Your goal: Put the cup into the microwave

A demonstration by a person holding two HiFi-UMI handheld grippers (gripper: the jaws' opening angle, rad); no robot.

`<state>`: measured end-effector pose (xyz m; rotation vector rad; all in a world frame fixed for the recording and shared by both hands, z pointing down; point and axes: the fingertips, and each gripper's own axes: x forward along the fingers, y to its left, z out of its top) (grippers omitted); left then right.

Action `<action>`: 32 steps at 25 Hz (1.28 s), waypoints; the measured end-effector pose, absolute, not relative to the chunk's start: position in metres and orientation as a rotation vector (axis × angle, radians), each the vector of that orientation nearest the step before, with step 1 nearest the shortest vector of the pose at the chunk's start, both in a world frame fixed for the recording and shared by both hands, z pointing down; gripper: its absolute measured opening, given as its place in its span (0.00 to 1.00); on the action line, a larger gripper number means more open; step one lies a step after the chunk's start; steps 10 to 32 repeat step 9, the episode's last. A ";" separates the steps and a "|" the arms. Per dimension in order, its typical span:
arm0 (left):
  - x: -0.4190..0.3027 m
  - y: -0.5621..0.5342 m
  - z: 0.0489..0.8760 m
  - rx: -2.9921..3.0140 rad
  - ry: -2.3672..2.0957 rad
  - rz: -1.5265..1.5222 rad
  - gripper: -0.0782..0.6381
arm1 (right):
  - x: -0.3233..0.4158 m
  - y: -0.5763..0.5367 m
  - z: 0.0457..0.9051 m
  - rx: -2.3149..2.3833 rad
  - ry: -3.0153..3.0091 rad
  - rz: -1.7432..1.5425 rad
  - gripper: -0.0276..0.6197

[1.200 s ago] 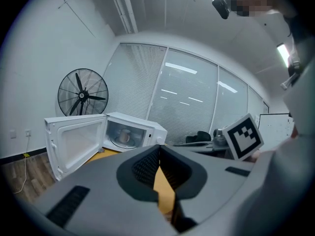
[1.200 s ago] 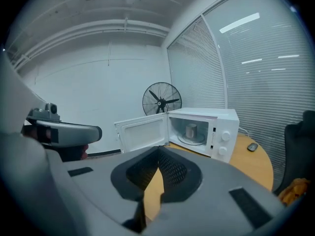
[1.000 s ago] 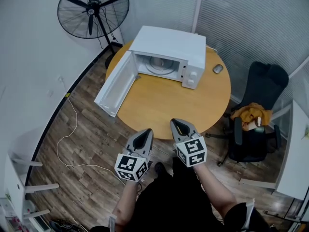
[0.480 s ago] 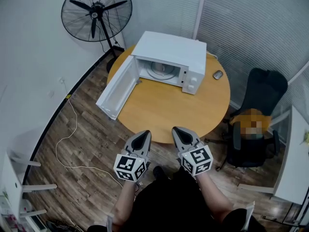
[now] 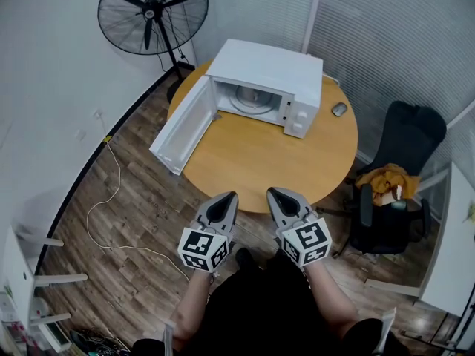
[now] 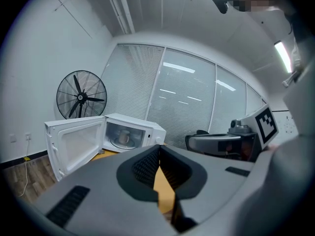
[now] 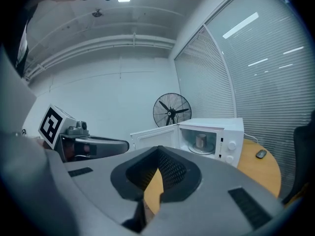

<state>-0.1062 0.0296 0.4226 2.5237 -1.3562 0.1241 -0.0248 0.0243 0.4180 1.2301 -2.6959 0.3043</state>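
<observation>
A white microwave point(image 5: 267, 73) stands at the far side of the round wooden table point(image 5: 252, 162), its door point(image 5: 182, 124) swung fully open to the left. The cup point(image 6: 124, 137) stands upright on the turntable inside, also seen as the cup point(image 7: 200, 141) in the right gripper view. My left gripper point(image 5: 225, 199) and right gripper point(image 5: 278, 193) hover side by side over the table's near edge, far from the microwave. Both are shut with nothing between their pads. Each gripper points toward the open microwave.
A mouse point(image 5: 339, 109) lies on the table right of the microwave. A standing fan point(image 5: 152, 10) is behind it at the left. A black chair point(image 5: 393, 191) with an orange cloth point(image 5: 386, 178) stands right of the table. A white cable point(image 5: 111, 199) trails over the wooden floor.
My right gripper has lifted slightly and drifted a little. The left gripper has kept still. Both stayed shut and the cup has not moved.
</observation>
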 end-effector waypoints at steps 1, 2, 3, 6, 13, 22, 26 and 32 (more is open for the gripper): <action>-0.105 0.030 0.423 2.525 -1.355 0.124 0.10 | -0.024 0.025 0.417 1.230 -2.697 0.301 0.06; -0.104 0.030 0.423 2.525 -1.354 0.125 0.10 | -0.024 0.025 0.417 1.231 -2.699 0.297 0.06; -0.104 0.030 0.423 2.525 -1.353 0.127 0.10 | -0.023 0.025 0.416 1.230 -2.700 0.291 0.06; -0.101 0.029 0.424 2.524 -1.351 0.132 0.10 | -0.022 0.024 0.415 1.225 -2.701 0.280 0.06; -0.098 0.030 0.426 2.523 -1.349 0.135 0.10 | -0.020 0.024 0.415 1.227 -2.702 0.277 0.06; -0.098 0.030 0.426 2.523 -1.349 0.135 0.10 | -0.020 0.024 0.415 1.227 -2.702 0.277 0.06; -0.098 0.030 0.426 2.523 -1.349 0.135 0.10 | -0.020 0.024 0.415 1.227 -2.702 0.277 0.06; -0.098 0.030 0.426 2.523 -1.349 0.135 0.10 | -0.020 0.024 0.415 1.227 -2.702 0.277 0.06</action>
